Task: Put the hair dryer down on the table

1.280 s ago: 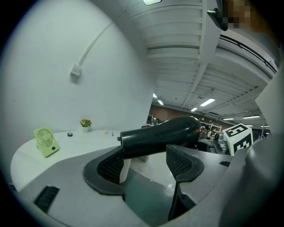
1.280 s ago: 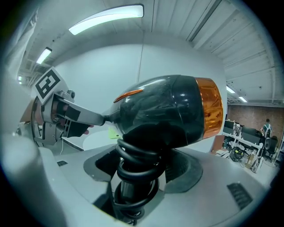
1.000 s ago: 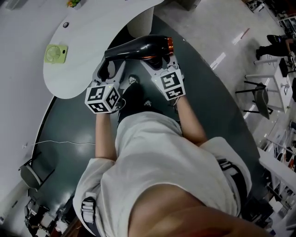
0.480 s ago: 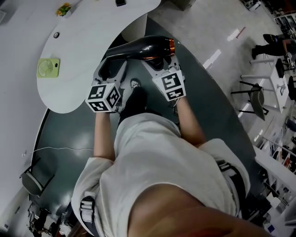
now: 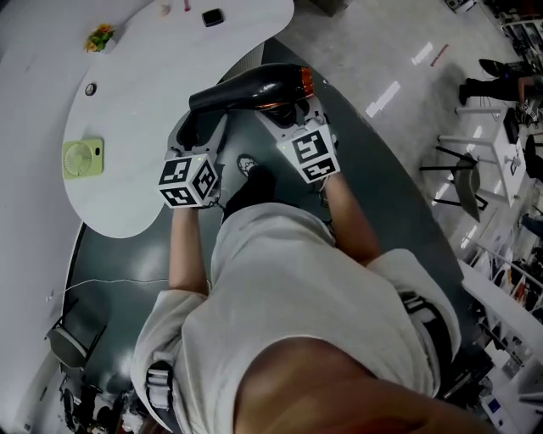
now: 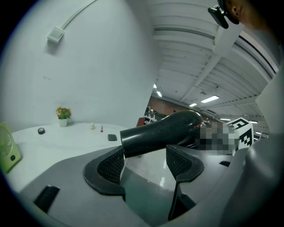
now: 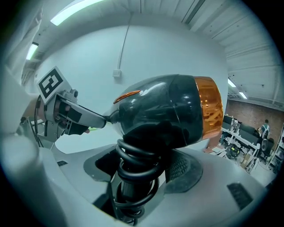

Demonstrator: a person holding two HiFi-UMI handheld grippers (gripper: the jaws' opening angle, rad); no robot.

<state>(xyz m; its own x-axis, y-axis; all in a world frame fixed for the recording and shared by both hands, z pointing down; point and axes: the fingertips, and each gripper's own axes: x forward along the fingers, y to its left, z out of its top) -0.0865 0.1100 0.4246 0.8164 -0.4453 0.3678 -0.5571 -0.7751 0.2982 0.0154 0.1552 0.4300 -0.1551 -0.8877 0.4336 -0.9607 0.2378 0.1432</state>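
A black hair dryer (image 5: pixel 254 87) with an orange rear end is held up in the air by the rounded edge of the white table (image 5: pixel 144 110). My right gripper (image 5: pixel 285 110) is shut on its handle, which has the black cord coiled round it (image 7: pixel 133 173). The dryer's body (image 7: pixel 164 111) fills the right gripper view. My left gripper (image 5: pixel 200 129) stands open beside it. In the left gripper view the dryer's barrel (image 6: pixel 164 131) lies across just beyond the left gripper's (image 6: pixel 146 155) tips, and neither pad clamps it.
A green handheld fan (image 5: pixel 82 158) lies on the table's near left. A small flower pot (image 5: pixel 100 36), a round cap (image 5: pixel 90 88) and a small black object (image 5: pixel 212 16) lie farther back. Dark floor is below me. Chairs (image 5: pixel 471 182) stand at the right.
The table and the things on it have slid down and leftward in the head view. Both grippers and the hair dryer keep the same hold and nearly the same place.
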